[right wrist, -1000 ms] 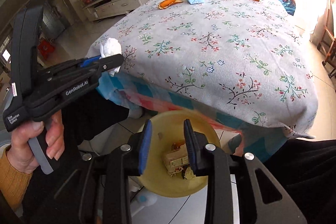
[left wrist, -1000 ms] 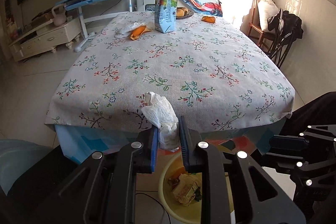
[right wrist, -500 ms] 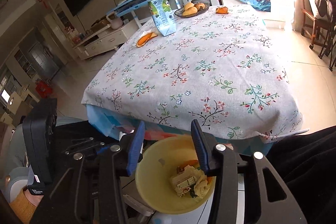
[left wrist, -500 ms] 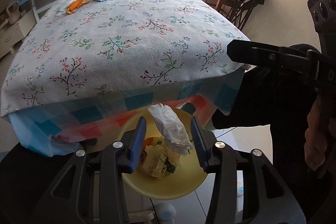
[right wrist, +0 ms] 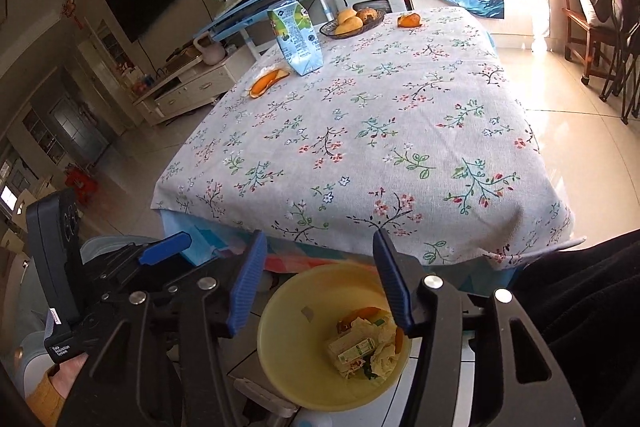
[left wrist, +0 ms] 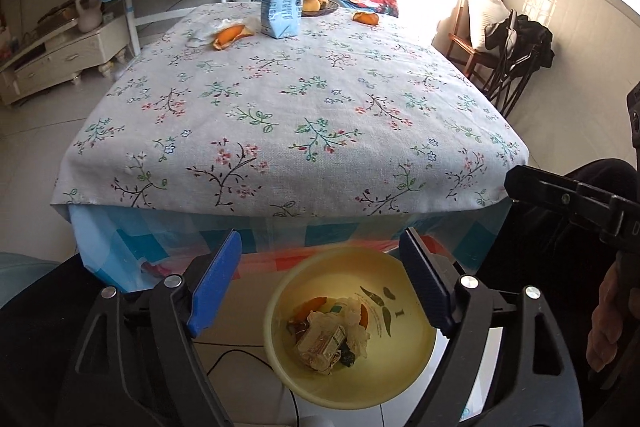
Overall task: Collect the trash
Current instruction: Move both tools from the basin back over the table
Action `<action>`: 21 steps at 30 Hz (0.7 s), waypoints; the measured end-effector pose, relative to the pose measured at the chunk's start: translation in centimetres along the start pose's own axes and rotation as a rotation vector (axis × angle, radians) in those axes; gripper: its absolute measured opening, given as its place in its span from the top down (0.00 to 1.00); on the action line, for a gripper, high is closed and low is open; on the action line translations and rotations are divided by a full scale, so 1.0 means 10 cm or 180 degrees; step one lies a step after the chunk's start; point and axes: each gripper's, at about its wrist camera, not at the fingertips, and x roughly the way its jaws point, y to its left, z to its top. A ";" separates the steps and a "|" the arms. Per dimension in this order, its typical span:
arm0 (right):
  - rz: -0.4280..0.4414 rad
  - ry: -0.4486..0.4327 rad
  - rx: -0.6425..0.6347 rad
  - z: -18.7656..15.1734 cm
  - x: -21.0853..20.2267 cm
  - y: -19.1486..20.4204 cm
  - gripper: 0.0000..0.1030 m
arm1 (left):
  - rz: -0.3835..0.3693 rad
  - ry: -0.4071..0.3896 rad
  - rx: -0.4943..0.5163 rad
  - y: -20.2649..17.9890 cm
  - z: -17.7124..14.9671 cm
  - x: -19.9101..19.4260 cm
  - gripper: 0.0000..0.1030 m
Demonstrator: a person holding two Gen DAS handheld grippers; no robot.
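- One yellow bin (left wrist: 404, 383) on the floor holds the trash (left wrist: 328, 339); two peels (left wrist: 230, 35) and one carton (left wrist: 282, 5) sit on the table (left wrist: 320, 115).
- Left gripper (left wrist: 320, 287) tilts down over the bin, its jaws just opened wide and empty.
- Right gripper (right wrist: 320, 283) likewise, its jaws just widened, empty.

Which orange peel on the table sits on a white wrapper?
The peel left of the milk carton: this orange peel lies on crumpled white paper. The other peel, right of the fruit bowl, lies on bare cloth.

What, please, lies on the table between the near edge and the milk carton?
Nothing: in both wrist views that stretch of the flowered tablecloth is bare. The carton stands at the far end, with an orange peel beside it.
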 end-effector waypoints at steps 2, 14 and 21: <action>-0.0008 0.0019 -0.0027 -0.01 0.01 0.02 0.47 | 0.0042 -0.0002 -0.0066 0.05 0.01 0.01 0.24; -0.0071 0.0080 -0.0165 -0.07 0.04 0.10 0.45 | 0.0118 -0.0042 -0.0115 0.09 -0.01 0.00 0.22; -0.0100 0.0121 -0.0204 -0.08 0.07 0.13 0.45 | 0.0136 -0.0047 -0.0100 0.10 -0.02 -0.01 0.22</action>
